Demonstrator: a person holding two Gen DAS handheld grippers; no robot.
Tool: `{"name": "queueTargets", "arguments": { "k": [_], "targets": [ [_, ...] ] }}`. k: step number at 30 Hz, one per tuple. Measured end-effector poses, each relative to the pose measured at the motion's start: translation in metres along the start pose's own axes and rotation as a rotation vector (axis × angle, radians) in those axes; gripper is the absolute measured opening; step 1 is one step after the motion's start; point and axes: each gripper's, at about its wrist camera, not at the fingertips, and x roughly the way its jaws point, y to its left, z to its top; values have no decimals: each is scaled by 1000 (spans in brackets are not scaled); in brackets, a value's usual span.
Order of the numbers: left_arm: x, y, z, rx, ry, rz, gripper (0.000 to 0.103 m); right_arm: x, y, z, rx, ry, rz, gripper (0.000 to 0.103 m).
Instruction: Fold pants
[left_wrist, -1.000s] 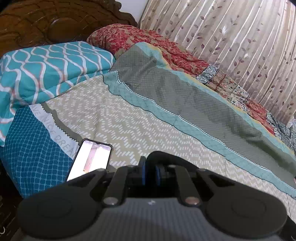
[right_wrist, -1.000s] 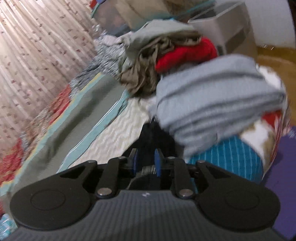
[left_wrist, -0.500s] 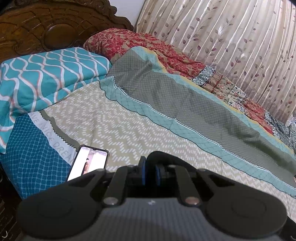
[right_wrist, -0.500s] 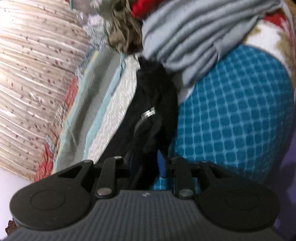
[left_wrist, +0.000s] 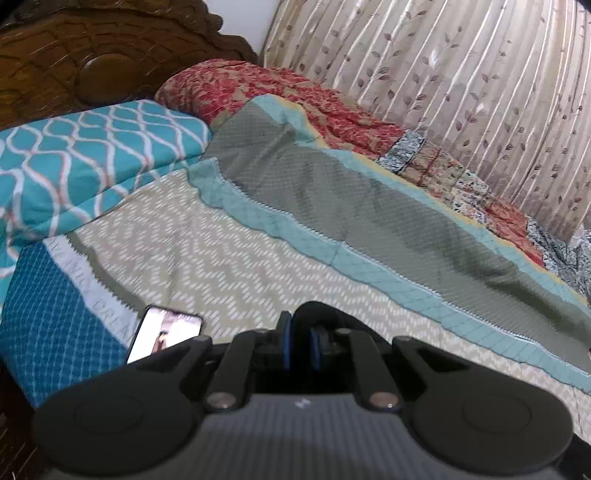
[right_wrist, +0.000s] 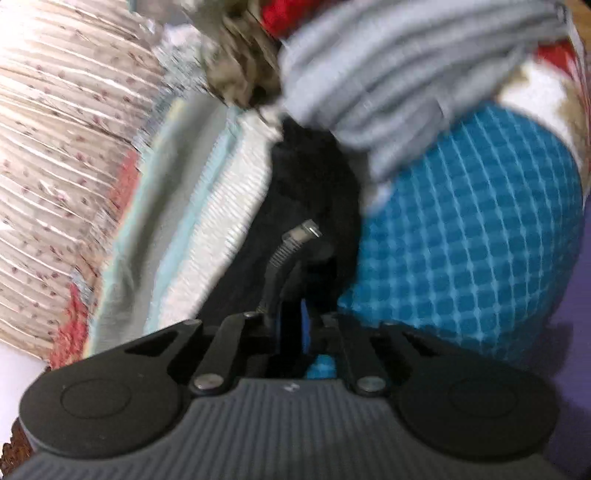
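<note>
**Right gripper closes on the black pants at the bed edge**

The right gripper points down at a pair of black pants that lies on the edge of the bed, and its jaws have just been closing. They now stand narrow, and the dark cloth sits between the blue pads. A silver zipper shows on the pants just in front of the fingers. Behind the pants there is a folded grey garment, with a brownish cloth and something red beside it. The blue checked part of the bedsheet hangs down at the right of the pants. This view is blurred.

The left gripper hangs over the other part of the bed, its jaws nearly together. A dark rounded shape rises just in front of its pads; I cannot tell what it is. A phone with a lit screen lies on the sheet near it, at the left. Further away lie a teal patterned pillow, a red floral blanket and a leaf-printed curtain
</note>
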Motion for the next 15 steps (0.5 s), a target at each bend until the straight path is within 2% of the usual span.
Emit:
{"name": "queueTargets", "arguments": {
  "k": [4,8,12,15],
  "targets": [
    [13,-15,21,24,-26,-25,9,-19,42,24,-88,-99,63,9],
    [41,-37,50,1,-47,-62,9,-7,97,58,-198,-162,87,9],
    [83,-69,68,32,-71,-39,9,37,151,100,-280,-206,88,8],
    [133,-93,78,7,-35,-6,9,91,184,128,-324,-212,57,8]
  ]
}}
